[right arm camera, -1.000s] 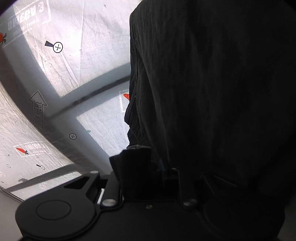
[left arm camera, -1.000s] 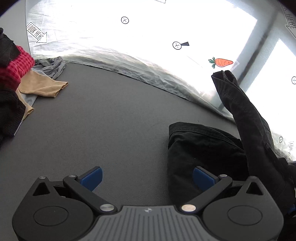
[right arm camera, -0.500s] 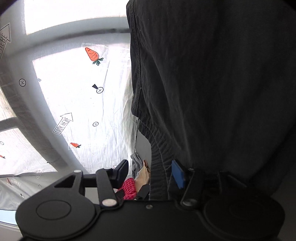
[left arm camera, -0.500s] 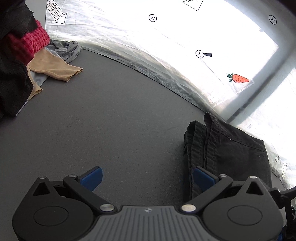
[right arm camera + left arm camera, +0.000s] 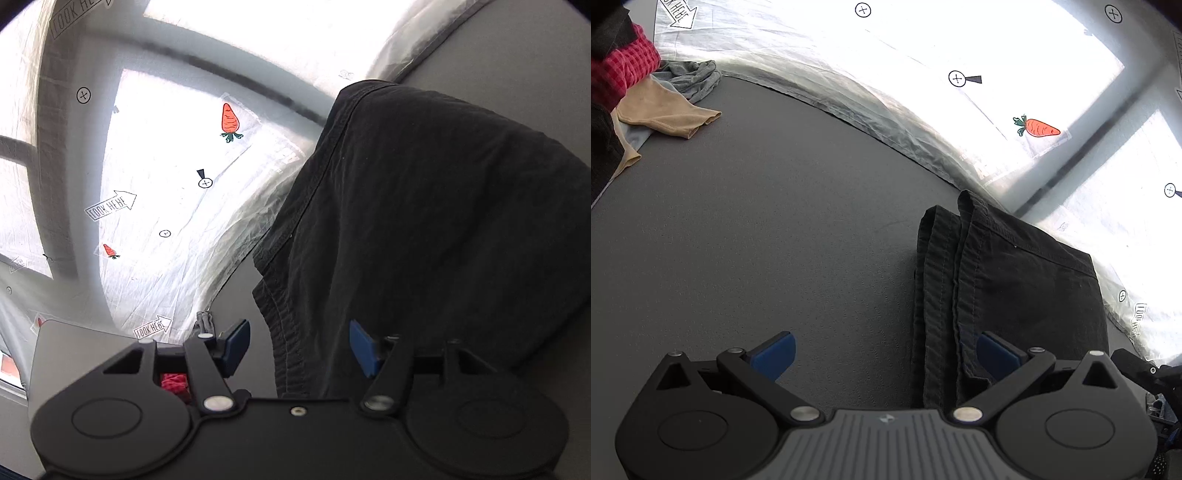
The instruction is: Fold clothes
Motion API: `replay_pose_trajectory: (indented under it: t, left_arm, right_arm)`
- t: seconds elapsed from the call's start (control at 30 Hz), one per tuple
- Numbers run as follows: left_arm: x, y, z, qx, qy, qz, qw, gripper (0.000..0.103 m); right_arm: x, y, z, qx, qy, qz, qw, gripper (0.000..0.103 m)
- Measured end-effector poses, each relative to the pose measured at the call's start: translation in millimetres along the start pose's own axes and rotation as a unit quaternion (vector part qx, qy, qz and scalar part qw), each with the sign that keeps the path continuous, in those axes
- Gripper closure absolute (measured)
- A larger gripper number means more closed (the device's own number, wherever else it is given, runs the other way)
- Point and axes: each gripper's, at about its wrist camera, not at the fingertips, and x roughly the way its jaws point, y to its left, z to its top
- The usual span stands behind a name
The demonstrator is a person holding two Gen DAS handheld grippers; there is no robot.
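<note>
A black garment lies folded in layers on the grey table, at the right of the left wrist view. My left gripper is open and empty just above the table, its right finger beside the garment's near edge. In the right wrist view the same black garment fills the right side. My right gripper is open, with the garment's hem lying between its blue pads, not clamped.
A pile of unfolded clothes sits at the far left: a red checked piece, a tan piece, a grey piece. A white plastic sheet with carrot and arrow marks covers the window behind the table's far edge.
The right gripper opened and let go of the black garment. The garment came down from hanging and now lies folded flat on the table. The left gripper stayed open.
</note>
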Motion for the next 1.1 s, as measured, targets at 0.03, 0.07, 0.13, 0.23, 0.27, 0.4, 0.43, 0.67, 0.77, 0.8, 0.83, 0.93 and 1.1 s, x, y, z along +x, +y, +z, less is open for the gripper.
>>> replay_pose_trajectory:
  t: [0.03,0.07,0.13,0.23,0.27,0.4,0.43,0.67,0.77,0.8,0.83,0.93,1.1]
  left_arm:
    - [4.6,-5.1,0.5,0.009,0.005,-0.002,0.9999,0.000]
    - [8.8,-10.3,0.7,0.021,0.008,0.001,0.9997,0.000]
    - [18.7,-21.7,1.5,0.048,0.013,0.009,0.9987,0.000]
    - [33.0,-34.1,1.4,0.079,0.023,0.016,0.9965,0.000]
    - [38.3,-38.2,1.2,0.089,0.027,0.018,0.9955,0.000]
    - [60.4,-45.2,1.7,0.115,0.052,0.016,0.9919,0.000]
    - [64.6,-44.4,2.1,0.114,0.056,0.010,0.9919,0.000]
    - [89.7,-17.7,11.2,0.069,0.095,-0.049,0.9919,0.000]
    - [91.4,-20.8,11.8,0.098,0.098,-0.051,0.9890,0.000]
    - [92.4,-21.1,12.0,0.102,0.098,-0.052,0.9886,0.000]
    - [92.9,-21.3,13.4,0.104,0.101,-0.054,0.9880,0.000]
    - [94.6,-22.4,15.6,0.108,0.105,-0.062,0.9867,0.000]
    - [95.7,-23.9,9.1,0.118,0.101,-0.106,0.9821,0.001]
  right_arm:
    - [-4.0,-0.7,6.0,-0.068,-0.011,-0.046,0.997,0.035]
    - [-7.4,-0.2,11.2,-0.128,-0.020,-0.087,0.988,0.033]
    - [-8.6,3.7,20.4,-0.205,-0.029,-0.144,0.968,0.029]
    - [13.9,-13.2,42.6,-0.272,-0.045,-0.208,0.939,0.015]
    - [21.8,-20.2,50.6,-0.289,-0.049,-0.225,0.929,0.013]
    - [39.2,-47.8,78.6,-0.305,-0.030,-0.241,0.921,0.010]
    - [45.0,-54.7,83.4,-0.301,-0.023,-0.238,0.923,0.006]
    - [71.3,-89.7,97.0,-0.268,0.025,-0.190,0.944,0.000]
    - [76.4,-101.9,99.4,-0.251,0.037,-0.166,0.953,0.000]
    - [77.0,-105.7,101.3,-0.241,0.041,-0.158,0.957,0.000]
    - [78.0,-110.5,103.6,-0.227,0.046,-0.148,0.962,0.000]
    - [79.1,-122.5,107.2,-0.185,0.053,-0.123,0.974,0.000]
    - [76.6,-128.3,106.6,-0.145,0.067,-0.055,0.986,0.031]
